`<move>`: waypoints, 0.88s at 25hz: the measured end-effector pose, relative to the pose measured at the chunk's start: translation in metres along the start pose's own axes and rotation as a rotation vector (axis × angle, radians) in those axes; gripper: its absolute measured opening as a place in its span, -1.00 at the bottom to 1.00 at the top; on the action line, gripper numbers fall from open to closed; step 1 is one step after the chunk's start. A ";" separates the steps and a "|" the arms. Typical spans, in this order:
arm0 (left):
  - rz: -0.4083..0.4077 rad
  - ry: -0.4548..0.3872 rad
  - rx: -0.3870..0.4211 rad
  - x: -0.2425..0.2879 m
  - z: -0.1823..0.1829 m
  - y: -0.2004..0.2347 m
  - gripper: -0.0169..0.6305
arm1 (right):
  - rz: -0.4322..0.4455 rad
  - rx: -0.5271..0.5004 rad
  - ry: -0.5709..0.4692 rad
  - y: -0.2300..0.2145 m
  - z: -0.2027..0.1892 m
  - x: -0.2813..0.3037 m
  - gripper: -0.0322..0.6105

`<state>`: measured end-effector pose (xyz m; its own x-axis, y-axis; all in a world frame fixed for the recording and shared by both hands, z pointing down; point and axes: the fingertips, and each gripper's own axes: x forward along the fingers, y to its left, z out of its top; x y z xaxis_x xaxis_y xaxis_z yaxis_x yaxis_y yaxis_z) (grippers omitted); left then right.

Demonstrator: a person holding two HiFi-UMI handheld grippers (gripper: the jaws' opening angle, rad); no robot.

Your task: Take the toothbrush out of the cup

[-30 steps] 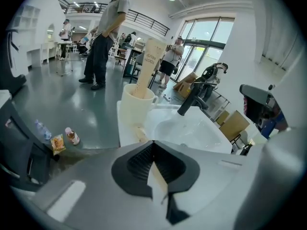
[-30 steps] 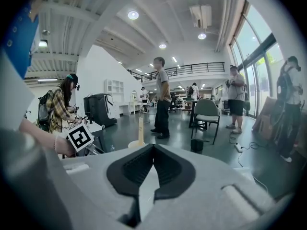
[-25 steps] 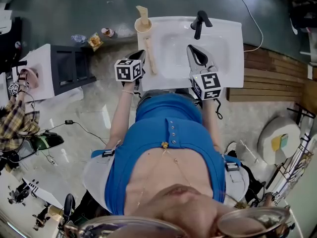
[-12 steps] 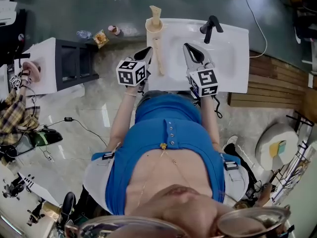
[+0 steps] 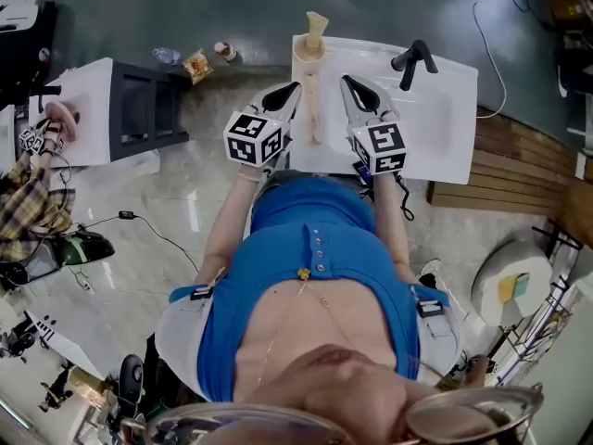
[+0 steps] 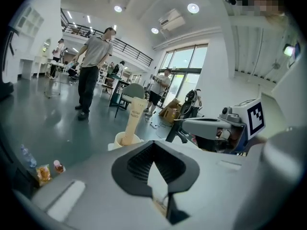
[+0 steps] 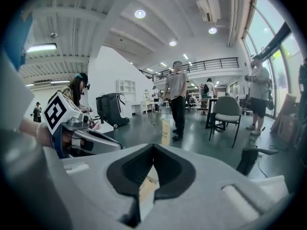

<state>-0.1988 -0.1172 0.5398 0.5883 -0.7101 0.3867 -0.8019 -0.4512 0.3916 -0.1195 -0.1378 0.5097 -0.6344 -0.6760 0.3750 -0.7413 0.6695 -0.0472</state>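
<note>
Head view has your right gripper [image 5: 346, 83] slid left across the sink [image 5: 445, 128] within the last second. It is now just beside the long beige packet [image 5: 315, 109] lying along the basin's left side. Your left gripper [image 5: 290, 91] has lifted at the sink's left edge. Both claws are clenched on nothing. The toothbrush [image 5: 317, 21], seemingly paper-sleeved, stands untouched in the cup [image 5: 309, 50] at upper centre. You've closed in, I judge, but a claw must open first.
</note>
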 end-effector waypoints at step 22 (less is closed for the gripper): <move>-0.081 -0.063 -0.046 -0.031 0.021 0.016 -0.94 | -0.008 -0.029 0.066 -0.012 0.007 0.086 -0.87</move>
<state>-0.2322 -0.1138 0.5171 0.6423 -0.7055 0.2996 -0.7455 -0.4843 0.4578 -0.1667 -0.2063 0.5358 -0.6117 -0.6606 0.4352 -0.7394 0.6730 -0.0175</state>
